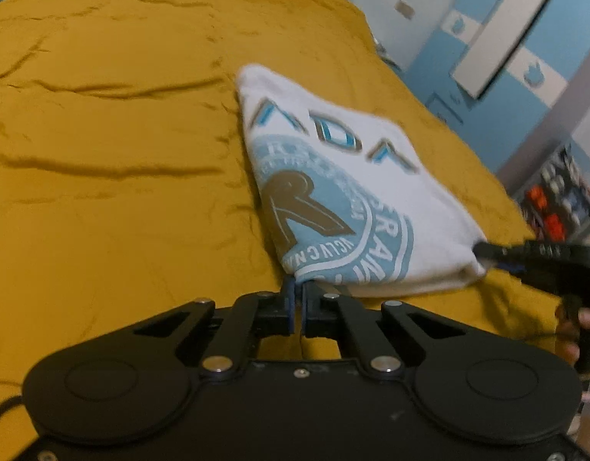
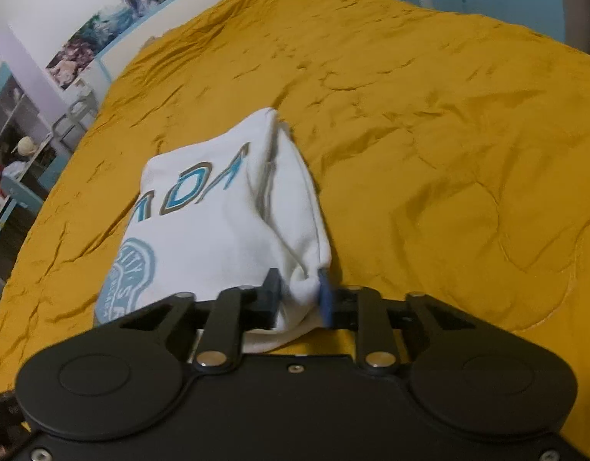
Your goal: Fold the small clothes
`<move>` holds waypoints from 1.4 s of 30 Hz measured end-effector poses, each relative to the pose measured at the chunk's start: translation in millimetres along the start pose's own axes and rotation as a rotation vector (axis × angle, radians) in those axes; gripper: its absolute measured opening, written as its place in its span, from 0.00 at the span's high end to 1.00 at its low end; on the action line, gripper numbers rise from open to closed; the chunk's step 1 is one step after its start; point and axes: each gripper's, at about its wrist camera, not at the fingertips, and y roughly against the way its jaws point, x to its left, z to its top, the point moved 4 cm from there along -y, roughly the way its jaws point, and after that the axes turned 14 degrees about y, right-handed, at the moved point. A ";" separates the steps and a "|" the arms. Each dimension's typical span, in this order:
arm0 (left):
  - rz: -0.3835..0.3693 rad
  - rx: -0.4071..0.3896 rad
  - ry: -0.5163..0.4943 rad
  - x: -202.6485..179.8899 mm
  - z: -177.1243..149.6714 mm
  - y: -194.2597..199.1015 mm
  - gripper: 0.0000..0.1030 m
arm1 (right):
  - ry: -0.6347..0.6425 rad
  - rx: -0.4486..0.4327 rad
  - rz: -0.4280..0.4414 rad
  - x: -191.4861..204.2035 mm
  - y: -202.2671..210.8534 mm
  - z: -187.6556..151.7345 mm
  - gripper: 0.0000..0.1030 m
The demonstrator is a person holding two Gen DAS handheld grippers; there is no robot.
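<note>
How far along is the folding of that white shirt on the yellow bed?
Done: the white shirt already looks folded narrow on the yellow bedspread. In hand: the left gripper and right gripper each pinch a near corner. Left: probably one more fold, then letting go.

The mustard-yellow quilted bedspread is a soft cloth with a light sheen, creased and stitched in curved lines. On it, the white cotton-like shirt looks matt, with a flat blue and brown print. The left black gripper and the right black gripper are matt plastic with shiny metal rivets and blue rubbery pads.
</note>
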 end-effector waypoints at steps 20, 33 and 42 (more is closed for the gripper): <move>-0.001 -0.001 0.030 6.2 23.5 15.1 0.55 | 0.065 -0.106 0.037 2.1 14.4 21.4 0.56; -0.060 0.083 0.090 -9.6 40.9 -44.9 0.54 | 0.055 0.037 0.113 10.4 -89.4 56.4 0.59; -0.067 0.094 0.066 -8.8 41.4 -49.8 0.52 | 0.084 -0.003 0.120 11.4 -71.4 58.8 0.93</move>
